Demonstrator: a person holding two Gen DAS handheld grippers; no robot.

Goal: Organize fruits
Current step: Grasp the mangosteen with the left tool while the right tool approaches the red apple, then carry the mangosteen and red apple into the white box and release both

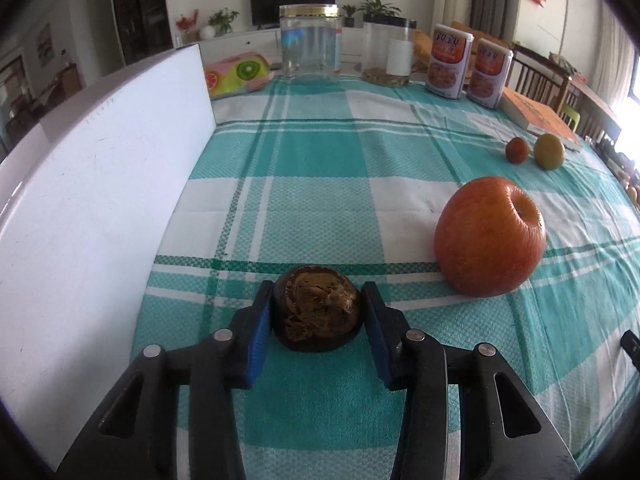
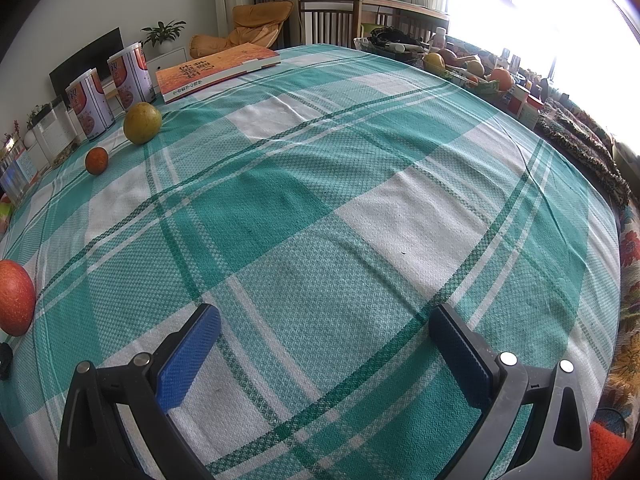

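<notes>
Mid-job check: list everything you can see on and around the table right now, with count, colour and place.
dark fruit: 1, brown-black, between the left gripper's pads
apple: 1, red, right of the dark fruit
small orange fruit: 1, far side
yellow-green fruit: 1, beside the small one
tins: 2, orange-white, far edge
book: 1, orange, behind the fruits
glass jar: 1, clear, gold lid
plastic canister: 1, clear, black lid
white board: 1, standing at left
tablecloth: 1, teal-white check
left gripper: blue pads, around the dark fruit
right gripper: open, over bare cloth
</notes>
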